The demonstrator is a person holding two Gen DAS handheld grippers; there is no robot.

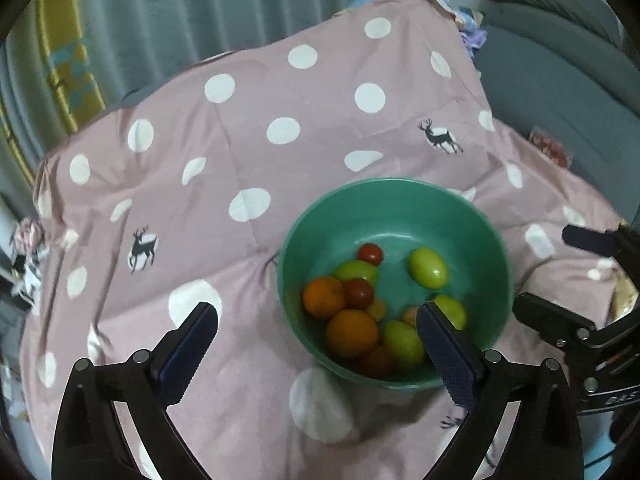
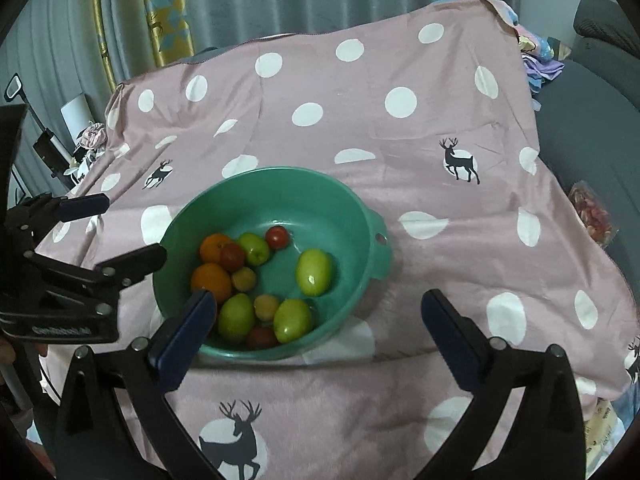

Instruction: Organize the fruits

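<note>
Green bowl (image 2: pixel 362 216) sits mid-frame on the pink polka-dot cloth (image 2: pixel 440 260), holding oranges (image 2: pixel 211 278), green fruits (image 2: pixel 314 272) and tomatoes (image 2: pixel 277 237); left gripper (image 1: pixel 316 328) and right gripper (image 2: pixel 320 312) both gape wide, empty.

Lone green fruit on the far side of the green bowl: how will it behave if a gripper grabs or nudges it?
The lone green fruit looks smooth and glossy with a highlight, so the pads may slip. It is oval and sits apart from the other fruit on the green bowl floor, so a nudge would probably roll it. It looks firm, likely tolerating a moderate pinch.
</note>
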